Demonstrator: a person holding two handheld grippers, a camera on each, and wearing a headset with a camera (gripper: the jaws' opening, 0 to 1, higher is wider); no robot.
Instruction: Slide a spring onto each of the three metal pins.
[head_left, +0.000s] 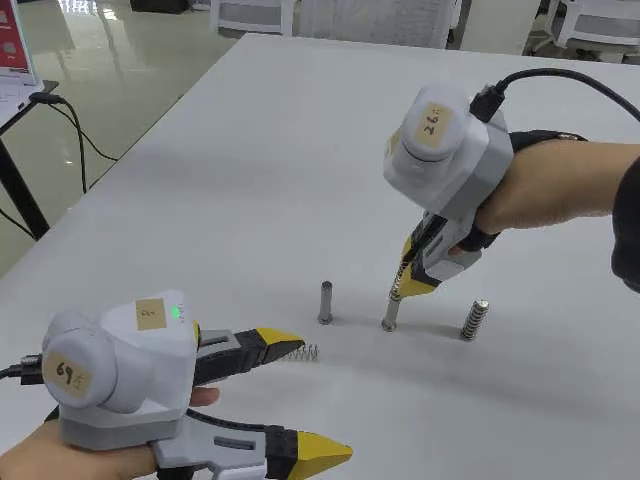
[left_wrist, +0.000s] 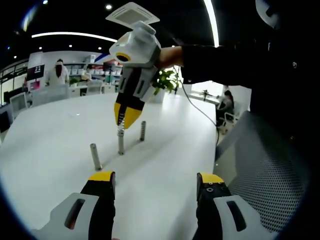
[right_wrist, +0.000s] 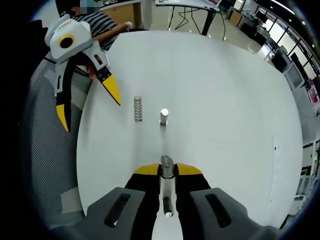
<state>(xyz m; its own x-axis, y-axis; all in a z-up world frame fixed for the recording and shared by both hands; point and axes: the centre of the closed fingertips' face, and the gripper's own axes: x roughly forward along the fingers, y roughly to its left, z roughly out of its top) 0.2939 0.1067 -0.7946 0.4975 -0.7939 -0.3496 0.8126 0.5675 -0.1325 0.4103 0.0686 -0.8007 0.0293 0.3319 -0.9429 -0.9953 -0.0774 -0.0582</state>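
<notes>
Three metal pins stand in a row on the white table (head_left: 250, 180). The right pin (head_left: 474, 320) wears a spring. My right gripper (head_left: 408, 284) is shut on a second spring (right_wrist: 167, 167), held upright with its lower end on the top of the middle pin (head_left: 390, 316). The left pin (head_left: 325, 302) is bare. A loose spring (head_left: 301, 351) lies on the table just past the upper fingertip of my left gripper (head_left: 305, 398), which is open and holds nothing. In the left gripper view, the right gripper (left_wrist: 125, 119) hangs over the middle pin (left_wrist: 121, 145).
The table's left edge (head_left: 130, 150) drops to a shiny floor with a cable and stand. Chairs stand beyond the far edge. A person's hand (head_left: 545, 185) holds the right gripper, with its black cable arching over the table.
</notes>
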